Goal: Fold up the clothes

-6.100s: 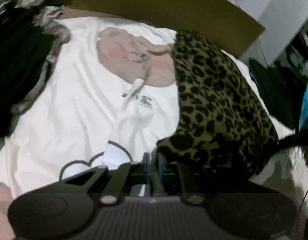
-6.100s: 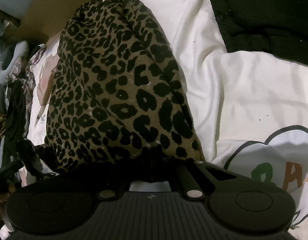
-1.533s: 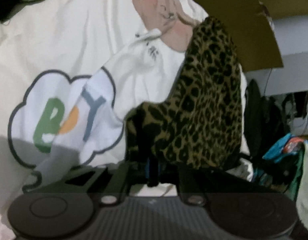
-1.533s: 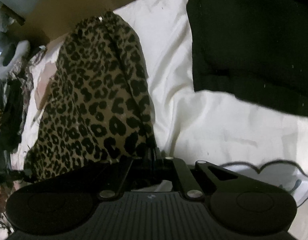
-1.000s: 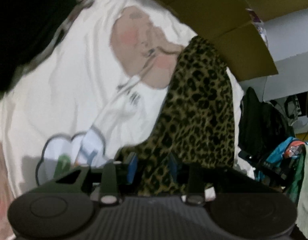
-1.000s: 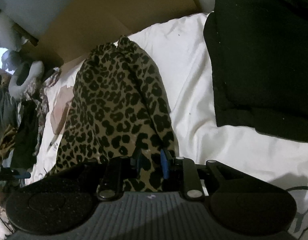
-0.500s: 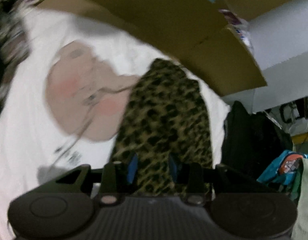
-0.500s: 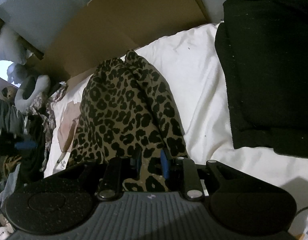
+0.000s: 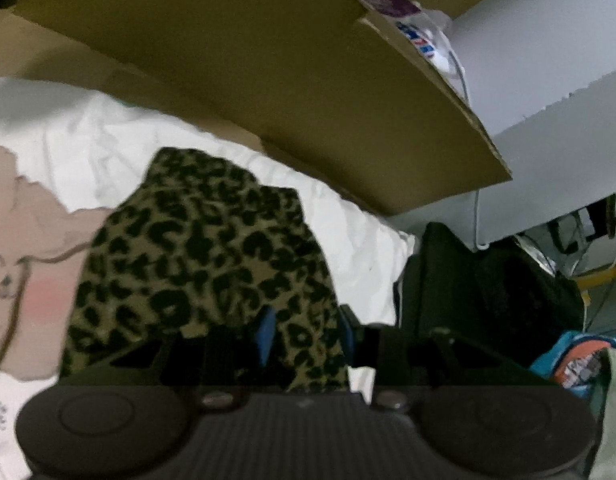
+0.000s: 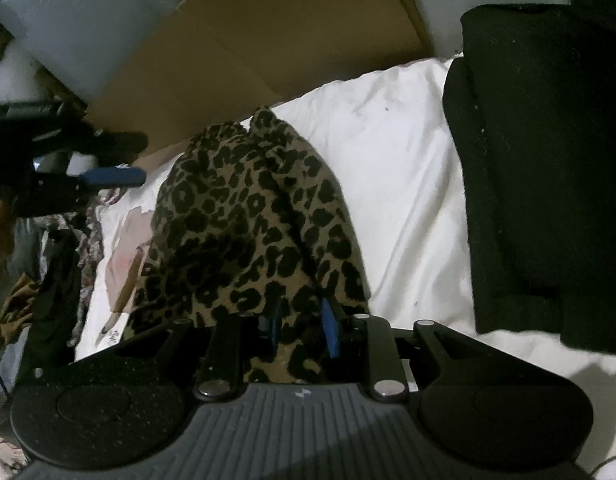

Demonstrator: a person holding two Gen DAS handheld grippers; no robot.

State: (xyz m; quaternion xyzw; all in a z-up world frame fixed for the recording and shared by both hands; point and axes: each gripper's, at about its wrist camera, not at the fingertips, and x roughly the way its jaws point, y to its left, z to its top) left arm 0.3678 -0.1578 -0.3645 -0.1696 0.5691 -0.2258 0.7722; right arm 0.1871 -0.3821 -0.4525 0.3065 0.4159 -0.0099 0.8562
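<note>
Leopard cloth (image 10: 251,232): we see it spread on the white sheet (image 10: 392,184), reaching forward from both pairs of fingers to a bunched far end.
Right gripper (image 10: 301,326): our blue pads stand a little apart with the cloth's near edge between them; we cannot tell whether they press on it.
Left gripper (image 9: 303,334): our pads stand apart over the near part of the cloth, the print showing between them; the view is blurred and we cannot tell if they grip.
Left gripper from the right view (image 10: 111,176): we see it raised, off to the left of our right fingers, its blue pad clear of the cloth.
Sheet: we see a pink cartoon print (image 9: 23,280) left of the left fingers.
Black garment (image 10: 548,160): folded, right of our right fingers, apart from the cloth.
Cardboard (image 9: 267,80): beyond the cloth's far end.
</note>
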